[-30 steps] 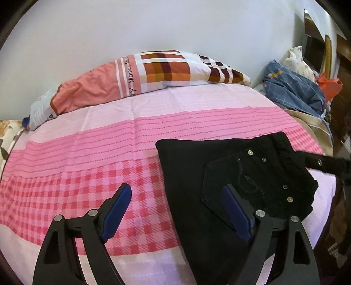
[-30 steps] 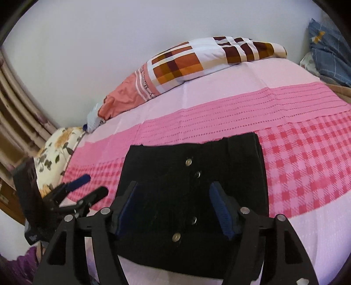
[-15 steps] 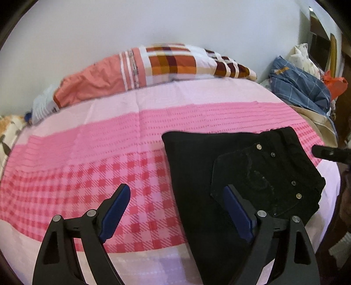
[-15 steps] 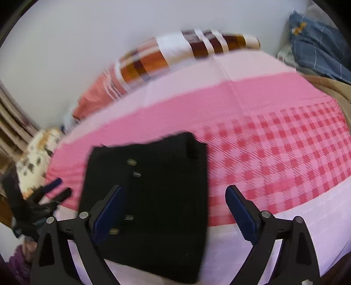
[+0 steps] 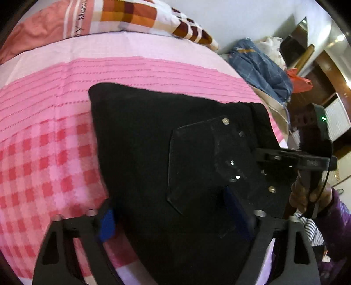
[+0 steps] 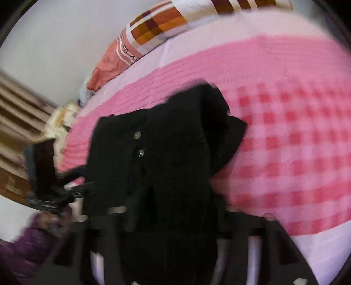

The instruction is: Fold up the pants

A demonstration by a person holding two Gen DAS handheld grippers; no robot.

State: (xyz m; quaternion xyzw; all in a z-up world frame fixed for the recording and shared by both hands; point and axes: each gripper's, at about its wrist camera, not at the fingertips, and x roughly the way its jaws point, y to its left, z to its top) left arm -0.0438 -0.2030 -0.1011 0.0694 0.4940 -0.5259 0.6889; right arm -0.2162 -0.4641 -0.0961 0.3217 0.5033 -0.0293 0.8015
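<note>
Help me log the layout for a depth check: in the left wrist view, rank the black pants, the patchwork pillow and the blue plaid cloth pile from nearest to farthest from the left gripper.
From the left gripper:
1. Black pants, between and just ahead of its fingers.
2. Blue plaid cloth pile, off the bed's far right corner.
3. Patchwork pillow, along the far wall.
Items 2 and 3 are close to call.

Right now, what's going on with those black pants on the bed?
A person holding two tongs is folding black studded pants on a pink checked bedsheet. The left tongs are open, straddling the pants' near edge. The right tongs reach in at the waistband side; that view is blurred, so their grip is unclear.
</note>
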